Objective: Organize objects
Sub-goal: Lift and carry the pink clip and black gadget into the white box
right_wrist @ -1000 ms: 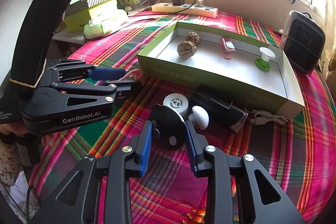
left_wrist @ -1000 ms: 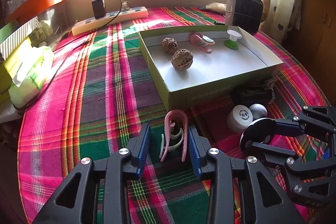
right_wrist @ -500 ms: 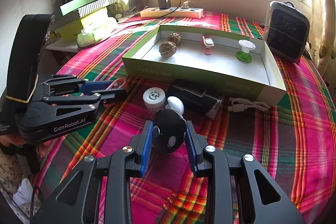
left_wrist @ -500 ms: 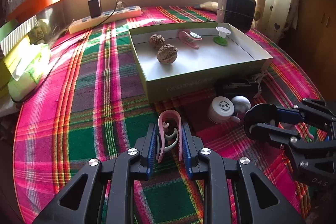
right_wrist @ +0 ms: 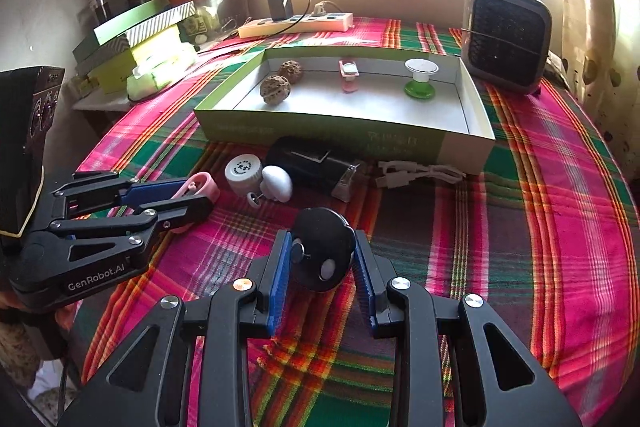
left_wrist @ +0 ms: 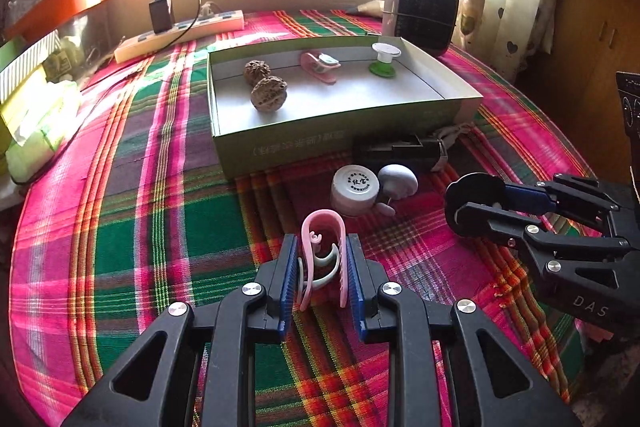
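Note:
My left gripper (left_wrist: 322, 269) is shut on a pink clip (left_wrist: 322, 239) and holds it above the plaid cloth; it also shows in the right wrist view (right_wrist: 196, 187). My right gripper (right_wrist: 322, 267) is shut on a black round disc (right_wrist: 324, 253), seen from the left wrist view too (left_wrist: 474, 197). A green open box (left_wrist: 320, 143) holds two walnuts (left_wrist: 269, 94), a pink clip (left_wrist: 318, 66) and a green-and-white spool (left_wrist: 384, 61). A white cap (left_wrist: 355, 187), a white mushroom-shaped piece (left_wrist: 398, 181) and a black device (left_wrist: 400, 153) lie in front of the box.
A white cable (right_wrist: 420, 173) lies by the box front. A small heater (right_wrist: 506, 37) stands at the back right, a power strip (right_wrist: 296, 23) with a charger at the back. Stacked boxes (right_wrist: 132, 47) sit on the left.
Both grippers have drawn back and up from the box with their objects held. The left gripper closed on the pink clip during the last second.

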